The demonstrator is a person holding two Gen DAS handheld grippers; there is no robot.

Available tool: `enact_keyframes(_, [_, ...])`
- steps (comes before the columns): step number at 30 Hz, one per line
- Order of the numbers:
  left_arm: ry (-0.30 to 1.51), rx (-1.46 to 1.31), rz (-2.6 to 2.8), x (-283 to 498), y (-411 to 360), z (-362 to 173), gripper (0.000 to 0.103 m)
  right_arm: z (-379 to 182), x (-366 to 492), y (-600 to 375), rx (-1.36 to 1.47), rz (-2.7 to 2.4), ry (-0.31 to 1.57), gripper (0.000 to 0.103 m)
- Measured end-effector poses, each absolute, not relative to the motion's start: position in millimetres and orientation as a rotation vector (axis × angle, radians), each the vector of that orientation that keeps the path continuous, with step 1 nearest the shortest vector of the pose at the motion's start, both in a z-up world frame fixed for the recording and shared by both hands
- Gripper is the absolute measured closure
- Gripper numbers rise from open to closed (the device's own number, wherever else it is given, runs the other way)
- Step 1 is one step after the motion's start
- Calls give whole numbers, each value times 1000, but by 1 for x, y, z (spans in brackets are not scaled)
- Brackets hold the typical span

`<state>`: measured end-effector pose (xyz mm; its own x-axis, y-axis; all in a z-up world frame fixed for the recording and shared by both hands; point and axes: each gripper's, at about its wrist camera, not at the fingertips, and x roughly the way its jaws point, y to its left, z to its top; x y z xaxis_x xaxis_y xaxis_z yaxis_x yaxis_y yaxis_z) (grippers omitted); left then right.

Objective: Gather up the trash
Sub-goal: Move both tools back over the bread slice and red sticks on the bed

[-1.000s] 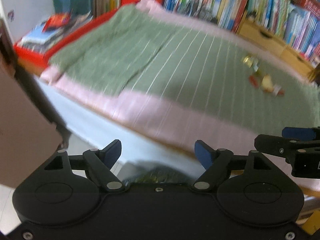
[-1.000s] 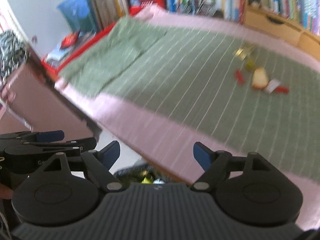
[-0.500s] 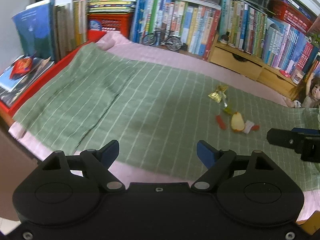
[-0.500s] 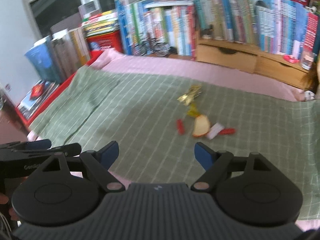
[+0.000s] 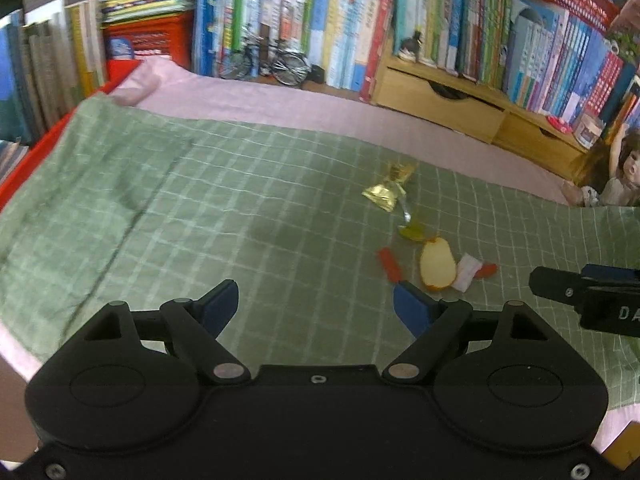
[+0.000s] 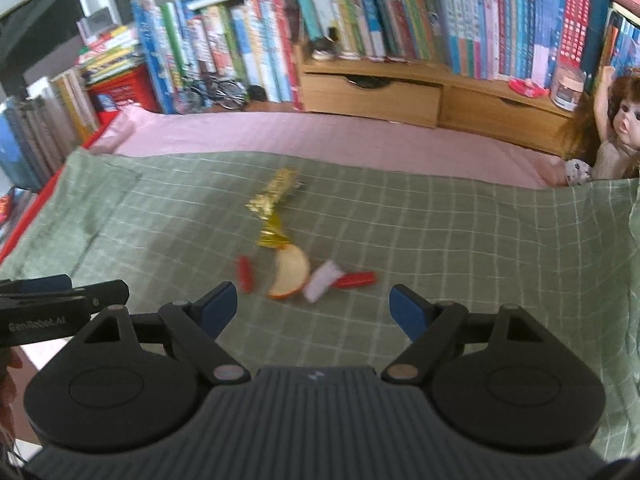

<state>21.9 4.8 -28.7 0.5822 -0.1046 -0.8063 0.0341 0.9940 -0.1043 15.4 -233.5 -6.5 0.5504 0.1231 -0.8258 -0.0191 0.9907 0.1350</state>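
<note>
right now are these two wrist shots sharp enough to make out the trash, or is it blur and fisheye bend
Left wrist view: fairly sharp, the apple piece and gold wrapper read clearly; the bookshelf bows at the edges. Right wrist view: softer, the same apple piece and red scraps are smeared, and the green checked cloth has curving grid lines.

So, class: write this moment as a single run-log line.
phase: approach | left gripper: open, empty | right gripper: open, empty | trash: gold wrapper, apple slice, red scraps on green cloth, untouched
</note>
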Motion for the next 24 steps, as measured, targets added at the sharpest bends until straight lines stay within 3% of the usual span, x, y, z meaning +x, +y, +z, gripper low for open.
enact_keyframes(4, [974,-74,-112,42,-19,-43,22,-23,30,-248,93,70,1008,14])
enact_keyframes(14, [1066,-107,-225,77,-65,-76,43,-57,52,-259,-6,122,1055,14])
enact_keyframes(24, [1144,-65,-308,99,-98,-110,54,-76,54,-277,-8,113,1097,14])
